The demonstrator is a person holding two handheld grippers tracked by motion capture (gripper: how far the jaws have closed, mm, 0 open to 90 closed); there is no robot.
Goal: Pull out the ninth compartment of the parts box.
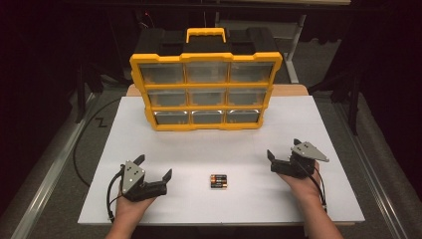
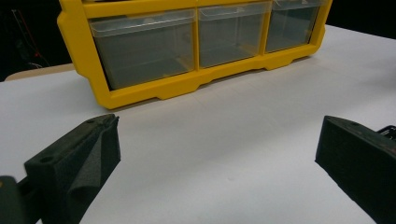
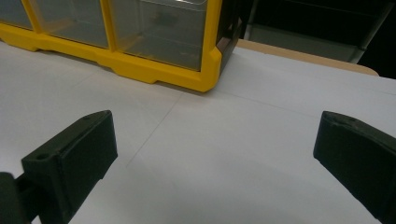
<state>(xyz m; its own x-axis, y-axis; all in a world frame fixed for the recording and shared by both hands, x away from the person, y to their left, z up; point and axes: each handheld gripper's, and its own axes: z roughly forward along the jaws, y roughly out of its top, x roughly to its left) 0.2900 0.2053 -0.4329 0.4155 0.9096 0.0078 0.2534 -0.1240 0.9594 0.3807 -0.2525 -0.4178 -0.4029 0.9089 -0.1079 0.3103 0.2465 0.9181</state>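
Observation:
A yellow organizer case (image 1: pixel 206 92) with clear plastic drawers stands upright at the back of the white table (image 1: pixel 149 144). A small pack of batteries (image 1: pixel 218 181) lies near the table's front, between my two hands. My left gripper (image 1: pixel 153 168) rests at the front left, open, nothing between its jaws. At the front right my right gripper (image 1: pixel 283 149) is also open and empty. In the left gripper view (image 2: pixel 217 149) the case's bottom drawer row (image 2: pixel 196 42) is ahead. The right gripper view (image 3: pixel 215 149) faces the case's lower right corner (image 3: pixel 205 70).
The case's yellow carry handle (image 1: pixel 205 34) sticks up at its top. A cable (image 1: pixel 84 139) runs over the floor left of the table. Dark furniture and metal frames stand behind and to both sides.

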